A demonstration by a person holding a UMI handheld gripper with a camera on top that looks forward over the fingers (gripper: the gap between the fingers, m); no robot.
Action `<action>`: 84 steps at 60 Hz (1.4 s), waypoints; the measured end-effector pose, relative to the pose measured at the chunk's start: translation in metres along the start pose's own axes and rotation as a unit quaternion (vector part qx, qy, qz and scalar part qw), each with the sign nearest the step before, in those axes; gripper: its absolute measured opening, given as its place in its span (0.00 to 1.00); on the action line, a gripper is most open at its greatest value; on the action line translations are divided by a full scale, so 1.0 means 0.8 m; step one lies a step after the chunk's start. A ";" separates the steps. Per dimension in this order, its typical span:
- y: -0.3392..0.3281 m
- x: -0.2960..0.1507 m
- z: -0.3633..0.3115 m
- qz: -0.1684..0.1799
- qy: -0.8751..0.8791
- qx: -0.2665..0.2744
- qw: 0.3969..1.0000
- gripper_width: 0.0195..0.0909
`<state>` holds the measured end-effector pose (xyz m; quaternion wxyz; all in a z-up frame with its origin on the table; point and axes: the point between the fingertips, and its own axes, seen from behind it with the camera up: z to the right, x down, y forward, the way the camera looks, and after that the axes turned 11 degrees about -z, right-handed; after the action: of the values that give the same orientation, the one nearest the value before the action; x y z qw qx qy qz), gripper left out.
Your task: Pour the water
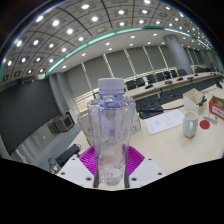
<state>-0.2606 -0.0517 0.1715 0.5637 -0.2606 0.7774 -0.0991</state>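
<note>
A clear plastic water bottle [108, 135] with a pale cap stands upright between the two fingers of the claw [110, 163], filling the near middle of the view. The magenta pads [92, 160] show on both sides of the bottle's lower body and seem to lie against its wall, so the claw appears closed onto the bottle; whether the bottle's base rests on the table [165, 140] or is lifted off it cannot be told, since the base is hidden low between the fingers. The bottle is see-through, and its water level cannot be read with any certainty. To the right and a little farther off, a clear glass [190, 123] stands upright on the pale table, well apart from the bottle. Just right of the glass lies a small round thing with a red mark [206, 125], too small to identify. Farther back on the right sit a dark keyboard-like thing [152, 108] and some white boxes [193, 98]. Beyond, rows of desks with monitors [150, 80] stretch across a large room under a ceiling of round lights [85, 20].
</note>
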 end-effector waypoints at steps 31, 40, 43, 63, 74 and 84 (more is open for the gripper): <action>0.061 -0.203 0.186 0.010 0.577 -0.265 0.773 0.20; 0.089 -0.204 0.222 0.003 0.668 -0.298 0.682 0.20; 0.093 -0.202 0.231 0.001 0.687 -0.305 0.659 0.20; 0.091 -0.203 0.232 -0.032 0.608 -0.279 0.743 0.20; 0.046 -0.271 0.272 0.026 0.382 -0.201 0.902 0.20; -0.003 -0.343 0.346 0.093 0.180 -0.096 0.975 0.20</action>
<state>0.0596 0.1269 0.3032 0.3936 -0.2180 0.8929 -0.0168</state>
